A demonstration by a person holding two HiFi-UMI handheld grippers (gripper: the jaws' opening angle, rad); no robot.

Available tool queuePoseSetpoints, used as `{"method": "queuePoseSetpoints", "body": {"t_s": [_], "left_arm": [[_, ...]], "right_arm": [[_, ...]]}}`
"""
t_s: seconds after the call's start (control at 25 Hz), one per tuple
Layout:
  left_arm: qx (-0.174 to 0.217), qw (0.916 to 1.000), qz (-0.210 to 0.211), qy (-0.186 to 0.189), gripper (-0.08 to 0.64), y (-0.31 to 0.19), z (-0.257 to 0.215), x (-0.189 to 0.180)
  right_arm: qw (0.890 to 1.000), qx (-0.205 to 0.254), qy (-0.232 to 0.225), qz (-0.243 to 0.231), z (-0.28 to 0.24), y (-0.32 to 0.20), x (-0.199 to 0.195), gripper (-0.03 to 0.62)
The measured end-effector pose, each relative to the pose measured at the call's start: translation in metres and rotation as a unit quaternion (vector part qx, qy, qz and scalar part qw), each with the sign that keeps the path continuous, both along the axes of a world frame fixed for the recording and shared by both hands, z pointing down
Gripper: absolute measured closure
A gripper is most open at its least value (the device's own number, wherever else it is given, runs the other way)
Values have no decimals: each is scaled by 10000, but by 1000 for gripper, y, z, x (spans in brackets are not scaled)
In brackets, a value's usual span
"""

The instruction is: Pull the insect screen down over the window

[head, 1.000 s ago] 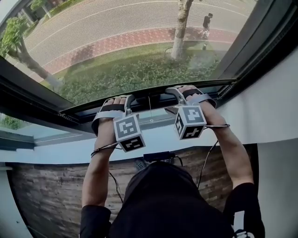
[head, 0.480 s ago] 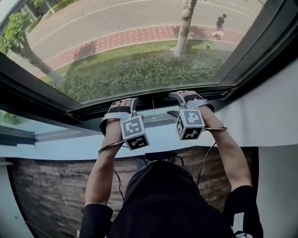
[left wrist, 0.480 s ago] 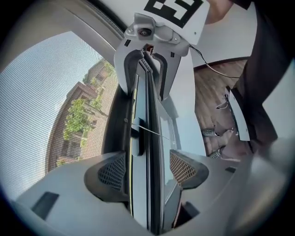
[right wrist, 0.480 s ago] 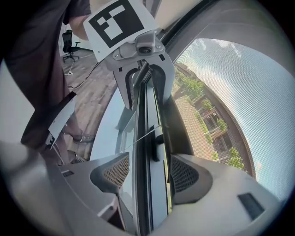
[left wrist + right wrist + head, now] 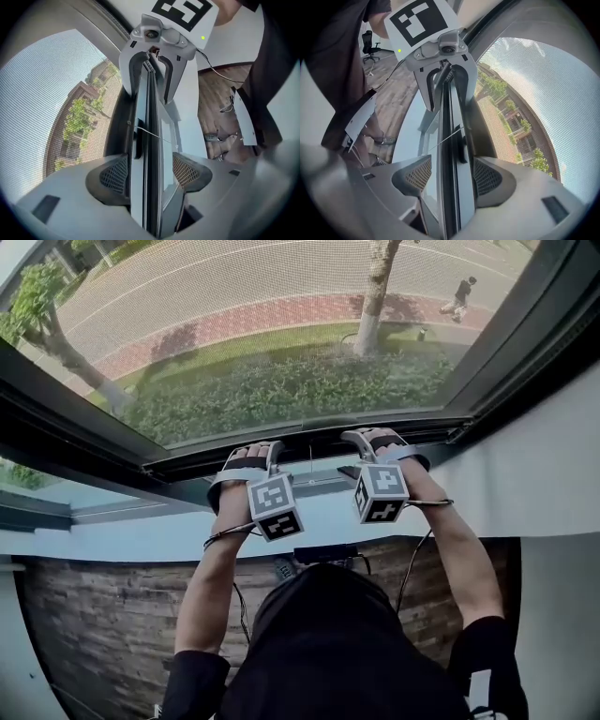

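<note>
Your left gripper (image 5: 150, 172) and right gripper (image 5: 450, 176) both have their fingers (image 5: 112, 176) clamped, part-open, on the screen bar (image 5: 309, 440).

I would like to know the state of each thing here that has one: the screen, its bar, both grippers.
insect screen: drawn down over nearly all the window.
bottom bar: held at two places, close to the sill; seated or not, unclear.
left gripper: shut on the bottom bar.
right gripper: shut on the bottom bar.
</note>
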State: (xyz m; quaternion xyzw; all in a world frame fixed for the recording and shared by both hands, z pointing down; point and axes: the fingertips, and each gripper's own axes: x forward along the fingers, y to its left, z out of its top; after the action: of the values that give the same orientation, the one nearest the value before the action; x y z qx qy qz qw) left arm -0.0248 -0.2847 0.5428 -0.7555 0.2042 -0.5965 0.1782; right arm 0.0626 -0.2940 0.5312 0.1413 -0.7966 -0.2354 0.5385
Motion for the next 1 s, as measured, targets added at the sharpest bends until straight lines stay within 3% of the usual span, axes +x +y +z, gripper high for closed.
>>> {"method": "queuePoseSetpoints", "body": {"t_s": [0.36,1.0], "left_arm": [[-315,9995,-85,55,242,2,28,-3],[-511,9985,-178,77,245,3,50,2]], "right_arm": [[9996,-268,128,14,27,3,-3,310],[9988,-467,114,-26,46,4,-5,310]]}}
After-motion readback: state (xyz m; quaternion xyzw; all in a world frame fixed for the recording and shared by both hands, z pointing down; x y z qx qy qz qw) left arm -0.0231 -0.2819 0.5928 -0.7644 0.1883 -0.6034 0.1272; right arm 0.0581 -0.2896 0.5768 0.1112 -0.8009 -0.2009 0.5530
